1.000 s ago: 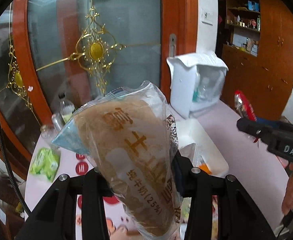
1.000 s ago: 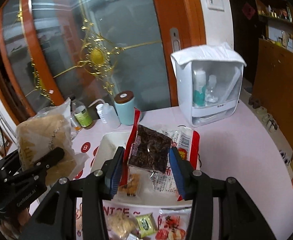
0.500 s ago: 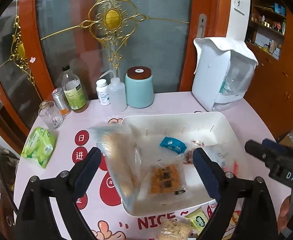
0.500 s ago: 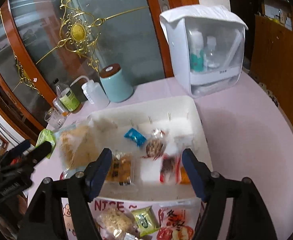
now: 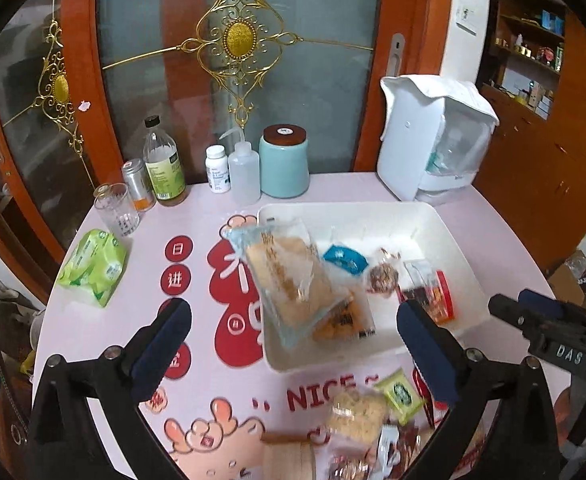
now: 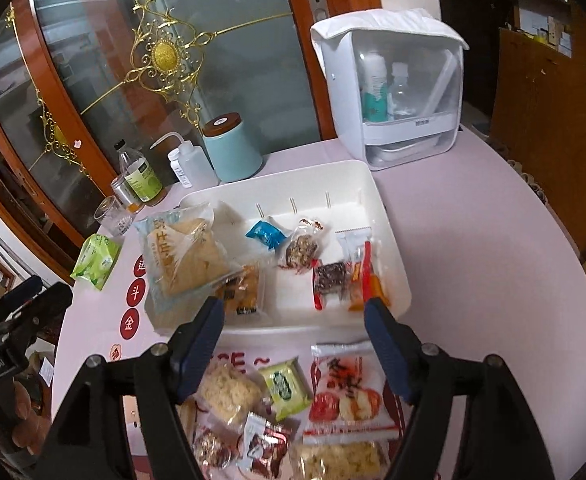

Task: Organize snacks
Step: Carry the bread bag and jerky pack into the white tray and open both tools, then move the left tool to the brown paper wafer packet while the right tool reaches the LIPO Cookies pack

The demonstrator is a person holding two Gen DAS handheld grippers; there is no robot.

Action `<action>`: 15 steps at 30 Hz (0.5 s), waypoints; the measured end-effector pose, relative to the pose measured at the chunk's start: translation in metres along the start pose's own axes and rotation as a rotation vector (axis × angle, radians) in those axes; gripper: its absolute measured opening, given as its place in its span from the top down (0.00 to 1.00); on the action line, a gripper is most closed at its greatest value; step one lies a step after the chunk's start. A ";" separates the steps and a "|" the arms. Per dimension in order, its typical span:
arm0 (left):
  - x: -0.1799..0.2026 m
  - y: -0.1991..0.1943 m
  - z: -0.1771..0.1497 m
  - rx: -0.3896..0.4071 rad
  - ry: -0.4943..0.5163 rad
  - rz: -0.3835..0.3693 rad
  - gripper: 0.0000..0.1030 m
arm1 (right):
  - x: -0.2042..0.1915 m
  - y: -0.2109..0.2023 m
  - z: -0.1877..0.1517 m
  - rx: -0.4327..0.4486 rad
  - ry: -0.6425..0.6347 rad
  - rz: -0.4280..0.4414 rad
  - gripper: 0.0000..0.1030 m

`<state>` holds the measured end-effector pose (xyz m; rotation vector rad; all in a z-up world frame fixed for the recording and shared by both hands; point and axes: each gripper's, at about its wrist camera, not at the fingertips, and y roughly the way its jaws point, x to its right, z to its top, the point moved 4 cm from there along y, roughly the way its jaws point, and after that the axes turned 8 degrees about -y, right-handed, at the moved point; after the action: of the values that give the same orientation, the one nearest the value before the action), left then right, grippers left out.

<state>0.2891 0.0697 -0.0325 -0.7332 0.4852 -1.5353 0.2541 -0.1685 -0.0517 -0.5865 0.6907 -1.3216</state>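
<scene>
Hovering over the white tray [image 6: 389, 240], we hold the left gripper [image 5: 293, 344] opening and the right gripper [image 6: 295, 334] spread, both empty. Loose snack packets [image 6: 281, 396] lie at the table's near edge. We judge them light, crinkly and slippery; pinch each across its flat middle.

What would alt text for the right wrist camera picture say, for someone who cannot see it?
A white tray on a pink table holds wrapped snacks, with a large bread bag overhanging its left edge. The open right gripper hovers near the tray's front rim, nothing between its blue pads; more snack packets lie below.
</scene>
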 end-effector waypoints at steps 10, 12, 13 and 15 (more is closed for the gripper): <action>0.000 -0.048 -0.037 -0.006 0.048 -0.063 0.01 | -0.005 -0.050 -0.052 0.037 -0.001 -0.063 0.29; -0.001 -0.059 -0.043 -0.005 0.052 -0.077 0.01 | -0.006 -0.058 -0.065 0.036 0.001 -0.069 0.29; -0.001 -0.063 -0.046 -0.003 0.054 -0.084 0.01 | -0.008 -0.060 -0.070 0.033 -0.001 -0.069 0.29; -0.004 -0.072 -0.052 0.000 0.055 -0.092 0.01 | -0.012 -0.065 -0.081 0.026 -0.015 -0.072 0.29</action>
<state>0.2013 0.0752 -0.0199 -0.7233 0.4982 -1.6451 0.1494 -0.1668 -0.0570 -0.6041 0.6439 -1.3900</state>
